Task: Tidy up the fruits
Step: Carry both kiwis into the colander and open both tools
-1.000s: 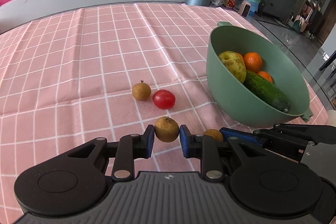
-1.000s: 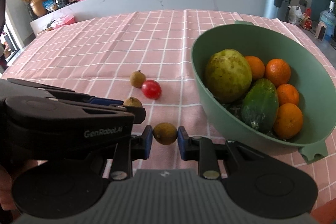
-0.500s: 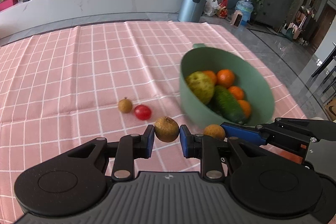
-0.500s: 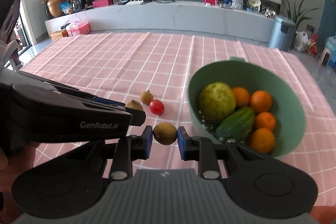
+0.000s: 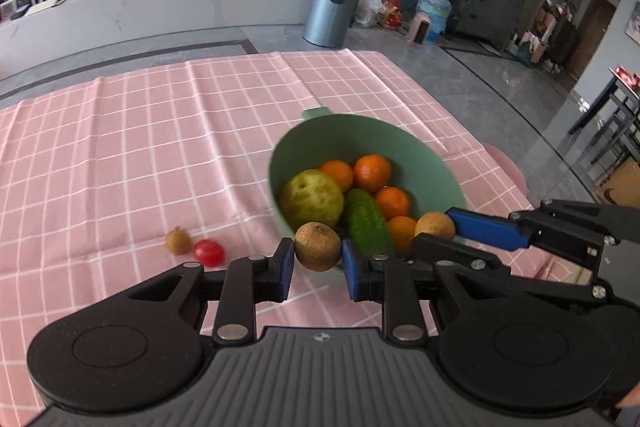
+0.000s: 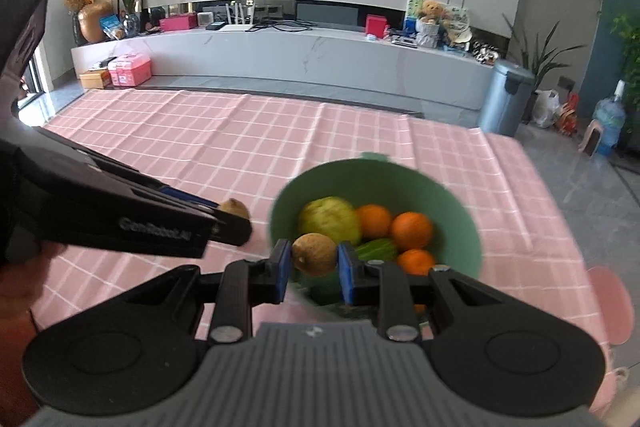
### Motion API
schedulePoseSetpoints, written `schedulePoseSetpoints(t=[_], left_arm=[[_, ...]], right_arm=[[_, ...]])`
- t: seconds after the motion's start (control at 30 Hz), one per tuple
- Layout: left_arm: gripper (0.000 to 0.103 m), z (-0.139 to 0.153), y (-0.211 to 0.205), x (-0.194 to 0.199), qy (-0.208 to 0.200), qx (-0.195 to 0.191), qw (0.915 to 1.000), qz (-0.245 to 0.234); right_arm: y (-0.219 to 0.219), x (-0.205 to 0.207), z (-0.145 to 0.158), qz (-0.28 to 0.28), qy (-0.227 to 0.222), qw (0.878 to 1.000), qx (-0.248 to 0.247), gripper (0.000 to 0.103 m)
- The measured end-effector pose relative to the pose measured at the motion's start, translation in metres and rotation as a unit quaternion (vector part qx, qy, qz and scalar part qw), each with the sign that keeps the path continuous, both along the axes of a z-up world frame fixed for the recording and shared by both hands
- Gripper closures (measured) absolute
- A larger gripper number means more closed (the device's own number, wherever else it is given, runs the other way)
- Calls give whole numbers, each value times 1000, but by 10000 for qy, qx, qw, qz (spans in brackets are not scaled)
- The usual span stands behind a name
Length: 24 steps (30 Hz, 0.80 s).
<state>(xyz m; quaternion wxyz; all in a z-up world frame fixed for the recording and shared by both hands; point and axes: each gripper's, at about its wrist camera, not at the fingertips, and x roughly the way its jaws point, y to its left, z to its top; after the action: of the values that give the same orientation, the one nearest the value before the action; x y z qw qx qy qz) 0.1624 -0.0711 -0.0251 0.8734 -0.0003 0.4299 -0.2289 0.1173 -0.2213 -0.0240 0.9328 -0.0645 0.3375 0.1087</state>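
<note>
My left gripper (image 5: 318, 263) has its fingers (image 5: 285, 263) pinched on a brown longan (image 5: 318, 246), held up off the desk (image 5: 120, 155) at the near rim of the green bowl (image 5: 344, 135). My right gripper (image 6: 314, 269) clamps a second brown longan (image 6: 314, 254) between its fingers (image 6: 347, 273), over the bowl's near edge, with the guava (image 6: 330, 221), oranges (image 6: 412, 230) and cucumber (image 6: 376, 249) just ahead of the tips. Left of my left fingers, down on the pink checked cloth, a loose longan (image 5: 178, 241) and a cherry tomato (image 5: 209, 253) lie touching.
</note>
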Motion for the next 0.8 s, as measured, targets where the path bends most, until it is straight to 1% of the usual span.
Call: schedulePoseSetpoints(t=[0.17,0.27,0.37,0.57,0.8], left_arm=[[75,-7,-23,15,129,351,9987,-336],[75,-14,-36,25,270,558,9968,-508],[75,-21,-42,33,378,710,9952,-552],[75,-33,-47,46,614,869,9927,-567],[74,-38,-53,53,757,964,9903,-652]], right_arm=[[-23,20,-2,-47,248,9995,-187,82],[-37,35,-8,-97,534,9984,-146,82],[-47,50,-16,-146,819,9965,-59,82],[-50,67,-32,-32,1265,9919,-97,82],[-47,77,-45,54,1572,9875,-81,82]])
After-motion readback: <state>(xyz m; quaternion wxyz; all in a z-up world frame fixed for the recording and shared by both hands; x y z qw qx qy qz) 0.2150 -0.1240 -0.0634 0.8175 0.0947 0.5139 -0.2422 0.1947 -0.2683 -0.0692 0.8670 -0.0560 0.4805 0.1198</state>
